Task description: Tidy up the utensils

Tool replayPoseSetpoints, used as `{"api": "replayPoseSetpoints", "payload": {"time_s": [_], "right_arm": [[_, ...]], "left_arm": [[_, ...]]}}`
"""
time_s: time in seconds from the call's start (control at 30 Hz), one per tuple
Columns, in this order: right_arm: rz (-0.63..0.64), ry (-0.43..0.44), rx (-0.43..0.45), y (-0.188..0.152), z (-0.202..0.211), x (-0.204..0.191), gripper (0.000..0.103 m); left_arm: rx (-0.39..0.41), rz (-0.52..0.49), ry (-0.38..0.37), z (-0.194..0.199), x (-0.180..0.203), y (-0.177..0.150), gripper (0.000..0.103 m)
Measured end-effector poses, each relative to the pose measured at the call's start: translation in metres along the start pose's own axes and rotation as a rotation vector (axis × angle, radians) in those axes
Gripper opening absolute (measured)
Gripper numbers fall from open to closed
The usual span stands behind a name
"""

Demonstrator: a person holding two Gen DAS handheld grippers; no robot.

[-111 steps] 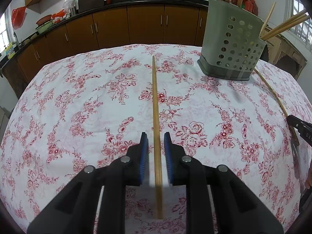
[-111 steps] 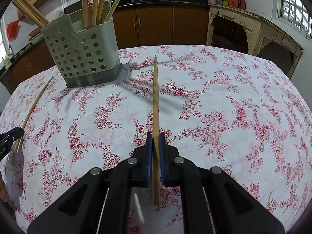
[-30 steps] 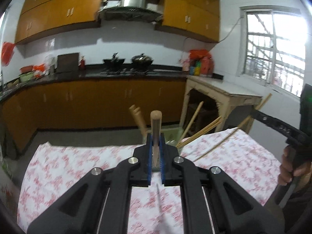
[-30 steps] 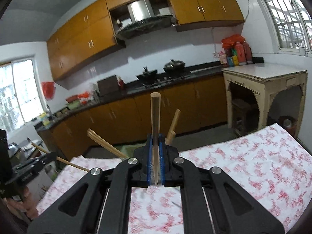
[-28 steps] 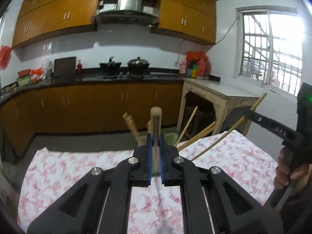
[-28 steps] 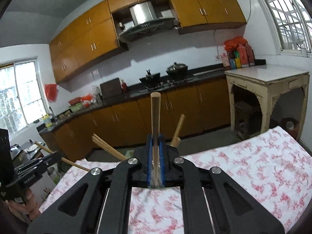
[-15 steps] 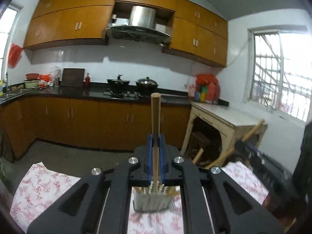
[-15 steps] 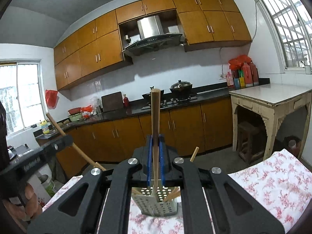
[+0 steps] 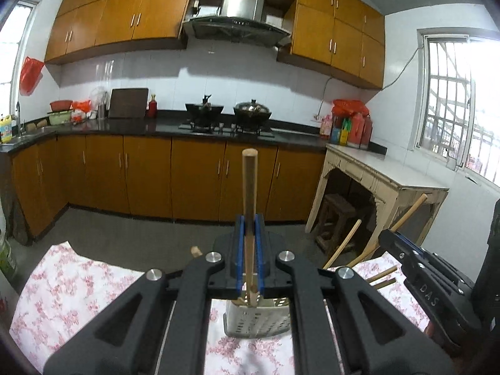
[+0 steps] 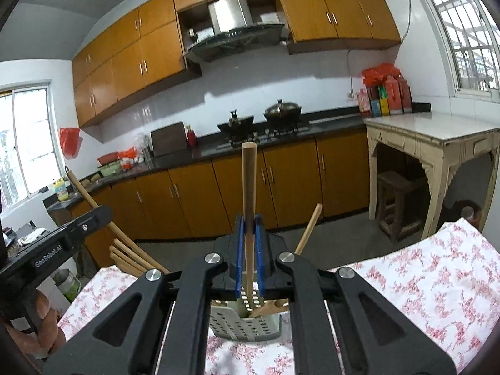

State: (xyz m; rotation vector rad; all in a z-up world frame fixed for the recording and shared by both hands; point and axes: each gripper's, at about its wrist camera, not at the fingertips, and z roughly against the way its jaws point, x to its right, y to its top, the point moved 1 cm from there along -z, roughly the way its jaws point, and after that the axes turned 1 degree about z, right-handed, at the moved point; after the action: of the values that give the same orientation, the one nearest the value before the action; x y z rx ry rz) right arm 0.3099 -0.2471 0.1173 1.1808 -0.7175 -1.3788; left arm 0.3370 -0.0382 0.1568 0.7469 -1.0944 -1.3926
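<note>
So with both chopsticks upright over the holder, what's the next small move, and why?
Probably lower both a little further, then open. Each gripper, left and right, clamps a chopstick whose lower tip is just at the perforated holder mouth.

Two pots (image 9: 228,113) sit on the stove at frame centre. A pale side table (image 9: 384,175) stands right. A red bag (image 9: 30,75) hangs upper left.

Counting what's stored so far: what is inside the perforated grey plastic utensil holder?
Several wooden chopsticks lean out of the perforated grey plastic utensil holder. Both grippers' chopsticks reach its opening. The grippers and its walls hide the rest.
</note>
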Motion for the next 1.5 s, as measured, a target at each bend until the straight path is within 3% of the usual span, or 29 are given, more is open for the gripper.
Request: {"api": "replayPoseSetpoints", "payload": {"time_s": [0.47,0.53,0.6,0.63,1.0,1.1,1.2,1.27,1.37,1.5], "right_arm": [[0.017,-0.009,-0.039,-0.004,-0.009,-0.005,0.008],[0.029,-0.015,-0.039,-0.004,-0.009,-0.004,0.009],[0.034,-0.015,-0.021,-0.002,-0.002,-0.004,0.024],[0.029,-0.017,-0.009,0.000,0.001,-0.003,0.034],[0.045,0.011,0.070,0.011,0.063,-0.010,0.036],[0.050,0.013,0.075,0.000,0.090,-0.013,0.055],[0.060,0.018,0.079,-0.014,0.112,-0.016,0.072],[0.068,0.006,0.082,-0.031,0.130,-0.016,0.092],[0.080,-0.012,0.079,-0.056,0.150,-0.017,0.101],[0.132,-0.062,0.083,-0.089,0.171,-0.024,0.101]], "left_arm": [[-0.046,-0.003,-0.002,-0.008,-0.004,-0.011,0.008],[-0.047,0.002,0.000,-0.005,-0.006,-0.011,0.015],[-0.035,0.003,0.001,0.002,-0.008,-0.009,0.039],[-0.022,0.001,0.005,0.008,-0.010,-0.009,0.043],[0.037,-0.010,0.040,0.085,-0.037,-0.014,0.061],[0.038,-0.037,0.069,0.110,-0.043,-0.028,0.068],[0.049,-0.065,0.094,0.140,-0.047,-0.050,0.084],[0.056,-0.086,0.107,0.157,-0.048,-0.065,0.093],[0.066,-0.120,0.126,0.180,-0.046,-0.093,0.099],[0.047,-0.153,0.136,0.204,-0.043,-0.133,0.099]]}}
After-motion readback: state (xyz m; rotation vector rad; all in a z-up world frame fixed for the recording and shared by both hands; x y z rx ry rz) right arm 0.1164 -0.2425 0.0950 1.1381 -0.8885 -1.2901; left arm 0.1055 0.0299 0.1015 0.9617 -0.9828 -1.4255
